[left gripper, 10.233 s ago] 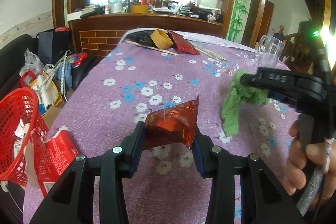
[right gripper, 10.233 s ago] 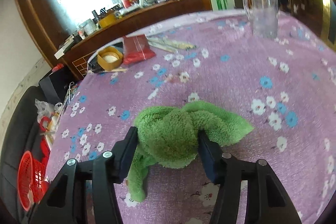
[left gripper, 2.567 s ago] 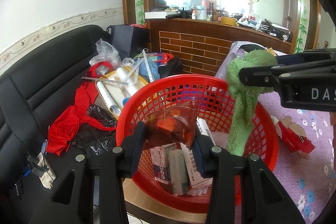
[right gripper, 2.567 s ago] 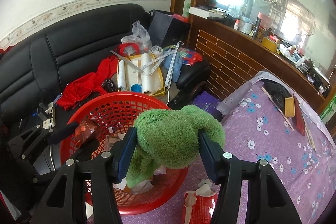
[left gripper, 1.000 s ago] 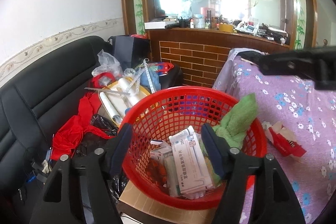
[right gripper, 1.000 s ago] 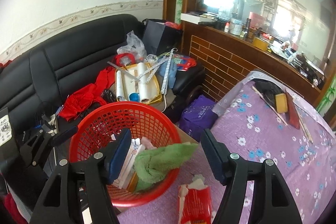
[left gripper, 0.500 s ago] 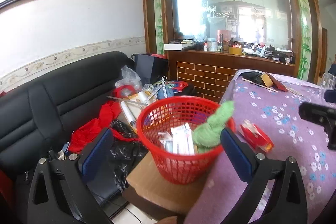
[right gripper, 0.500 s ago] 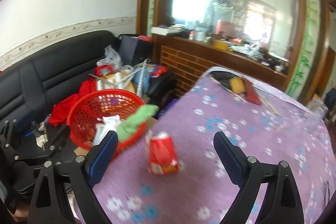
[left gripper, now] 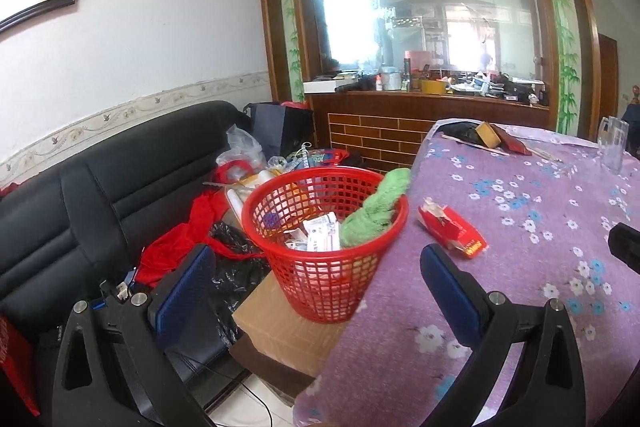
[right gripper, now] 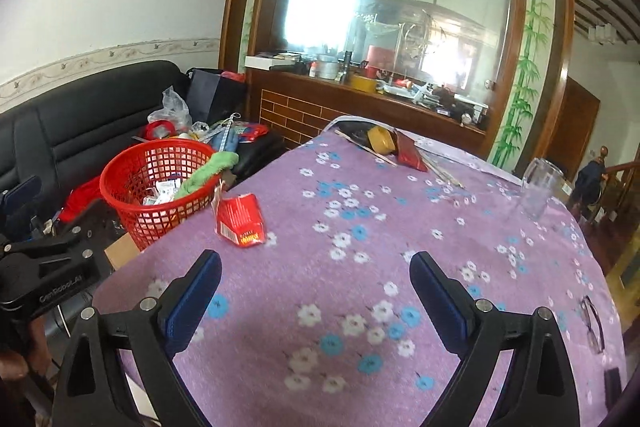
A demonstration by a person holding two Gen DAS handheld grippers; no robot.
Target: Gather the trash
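Observation:
A red mesh basket [left gripper: 320, 275] stands on a cardboard box beside the table; it also shows in the right wrist view [right gripper: 132, 183]. A green cloth [left gripper: 372, 211] hangs over its rim, with paper packets inside. A torn red carton [left gripper: 452, 231] lies on the purple flowered tablecloth near the basket, also in the right wrist view [right gripper: 240, 215]. My left gripper [left gripper: 316, 263] is open and empty, in front of the basket. My right gripper [right gripper: 316, 267] is open and empty above the table.
A black sofa [left gripper: 120, 163] piled with red cloth, bags and rolls lies left. A glass mug [right gripper: 540, 187], a yellow tape roll [right gripper: 380, 139], a red packet and chopsticks sit at the table's far side. Glasses [right gripper: 592, 323] lie at the right edge.
Both grippers released their loads into the basket, opened wide and pulled back. The right gripper swung over the table.

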